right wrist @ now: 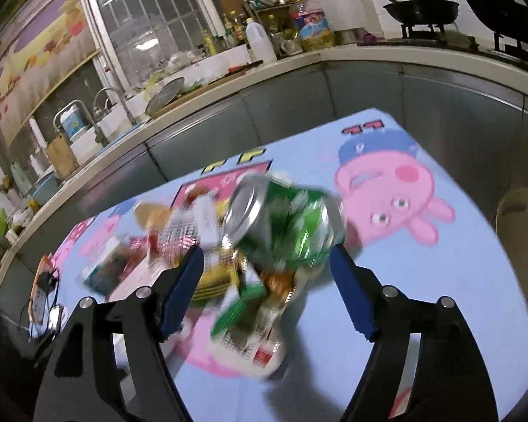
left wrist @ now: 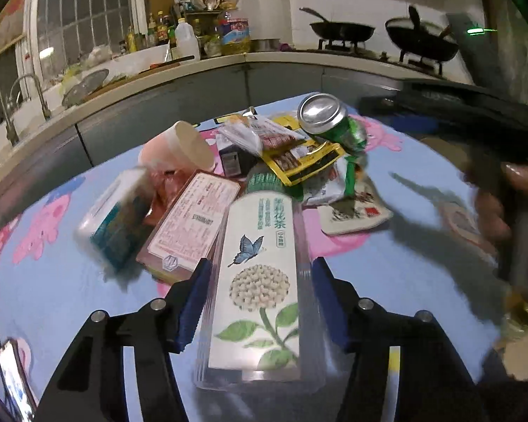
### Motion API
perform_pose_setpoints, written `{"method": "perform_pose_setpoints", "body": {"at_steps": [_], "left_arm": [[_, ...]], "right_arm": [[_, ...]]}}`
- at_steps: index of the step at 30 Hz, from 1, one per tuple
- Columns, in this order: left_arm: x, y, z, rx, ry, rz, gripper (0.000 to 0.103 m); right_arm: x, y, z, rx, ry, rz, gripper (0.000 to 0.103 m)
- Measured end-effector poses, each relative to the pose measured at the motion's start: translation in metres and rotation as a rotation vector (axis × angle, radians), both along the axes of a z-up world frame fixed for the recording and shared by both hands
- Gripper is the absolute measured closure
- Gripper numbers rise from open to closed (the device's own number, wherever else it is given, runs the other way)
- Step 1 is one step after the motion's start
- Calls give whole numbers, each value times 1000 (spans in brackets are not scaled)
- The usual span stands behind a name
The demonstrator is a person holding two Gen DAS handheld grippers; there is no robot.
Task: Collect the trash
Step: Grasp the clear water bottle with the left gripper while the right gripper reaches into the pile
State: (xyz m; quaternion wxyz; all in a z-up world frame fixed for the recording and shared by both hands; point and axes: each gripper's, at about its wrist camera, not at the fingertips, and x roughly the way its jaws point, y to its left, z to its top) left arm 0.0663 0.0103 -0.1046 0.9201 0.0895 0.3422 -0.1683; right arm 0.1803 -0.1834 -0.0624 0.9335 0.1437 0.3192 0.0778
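Left wrist view: my left tool (left wrist: 260, 277) brackets the tea bottle (left wrist: 260, 277) lying on the table (left wrist: 404, 270), grip unconfirmed, while the right tool (right wrist: 267, 263) gapes wide at the green can (right wrist: 285, 225), which may roll off the wrappers.

A kitchen counter (right wrist: 299, 61) with grey cabinet fronts (right wrist: 362, 95) wraps around the far side of a table covered by a light blue cartoon-pig cloth (right wrist: 422, 281). On the left a barred window (right wrist: 148, 24) reflects a ceiling lamp above a sink with curved taps (right wrist: 105, 105), and bottles and a white jug (right wrist: 260, 42) crowd the counter's corner. To the right two dark woks (left wrist: 341, 31) sit on a gas stove against a white tiled wall (left wrist: 299, 3), and the room is dimly lit.
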Motion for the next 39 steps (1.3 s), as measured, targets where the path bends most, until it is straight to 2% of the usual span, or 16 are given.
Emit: {"method": "perform_pose_setpoints", "body": {"at_steps": [3,6,8,11,14,17,19,20,23,25,29,31,34,36,37,39], "left_arm": [[-14,16,6,-56,17,-3,44],[-25,33,14,-120,30,14,44],[-27,36,20,-145,25,21,44],[-25,33,29,-174,20,5,44],[-24,28,40,-218,26,-38,44],[-31,27,53,-270,9,-74,44],[-35,30,59,-295,-3,-78,44],[-35,32,61,-303,-3,-75,44],[-34,37,63,-320,2,-60,44],[-32,39,62,-325,3,-52,44],[-29,37,62,-317,2,-59,45],[-27,35,66,-305,-10,-70,45],[-26,33,67,-295,-15,-73,44],[-26,31,61,-284,-3,-67,43],[-25,31,58,-277,4,-62,36],[-24,29,49,-268,24,-57,33]], "right_arm": [[22,-35,-3,142,35,-47,37],[28,-81,-26,413,122,-146,47],[22,-95,-48,563,168,-164,50],[20,-94,-74,687,222,-142,57],[27,-90,-91,768,255,-152,57],[37,-81,-98,763,254,-155,59],[43,-75,-99,761,246,-151,67],[46,-73,-99,745,241,-146,75],[49,-69,-99,731,232,-131,86],[43,-71,-93,720,208,-125,103],[23,-80,-77,668,146,-120,103],[18,-85,-71,636,146,-134,103],[8,-80,-57,572,104,-127,95],[5,-69,-44,480,72,-90,57],[4,-62,-38,452,57,-77,56],[3,-44,-27,387,45,-23,56]]}}
